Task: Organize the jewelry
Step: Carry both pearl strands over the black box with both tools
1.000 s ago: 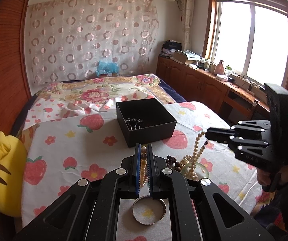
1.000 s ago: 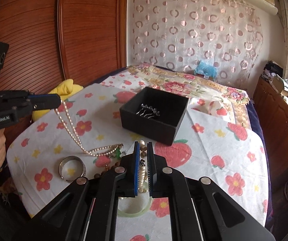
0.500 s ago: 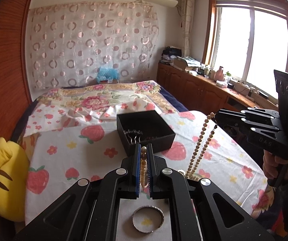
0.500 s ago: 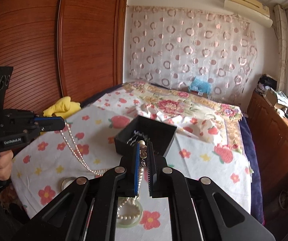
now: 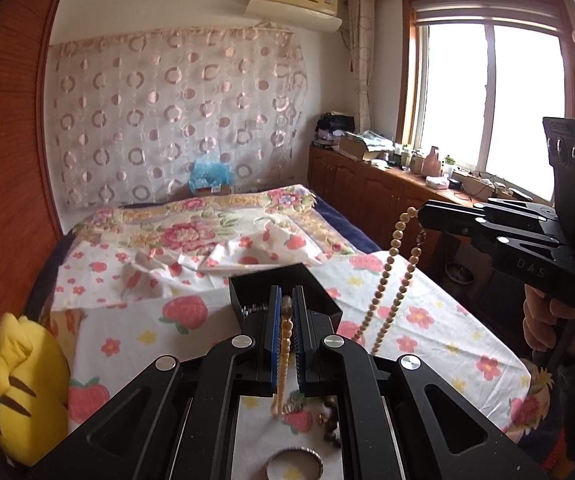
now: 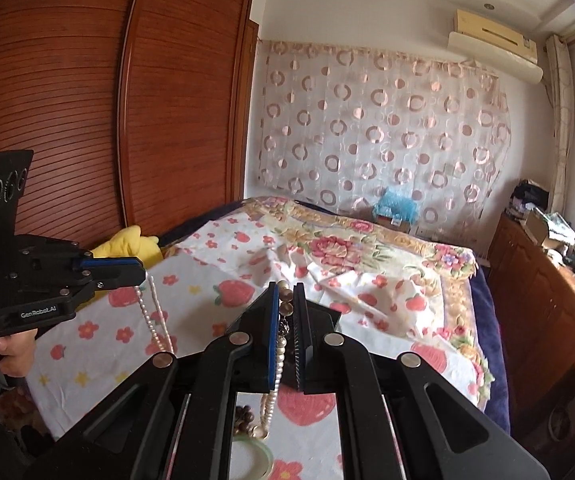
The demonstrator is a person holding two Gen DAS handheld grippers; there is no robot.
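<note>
— Progress? Barely begun: black box [image 5: 283, 292] mid-bed, holding one small metal piece, nothing more visible.
— Still loose: pearl necklace [image 6: 153, 320], off the bed, pinched at both ends by left gripper [image 5: 286, 312] and right gripper [image 6: 286, 306], fingers clamped.
— Count? One necklace, one silver bangle [image 5: 294, 465], one jade bangle [image 6: 253, 454], dark beads [image 5: 332, 430] near the bed's front edge.

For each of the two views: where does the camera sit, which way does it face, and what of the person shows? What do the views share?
Left wrist: sits on the left gripper, facing up the bed toward the curtain and window; the right gripper and its hand show at right.
Right wrist: sits on the right gripper, facing the curtain and wardrobe; the left gripper and its hand show at left.
Shared: the pearl necklace pinched by both grippers, the black box, the yellow plush.
</note>
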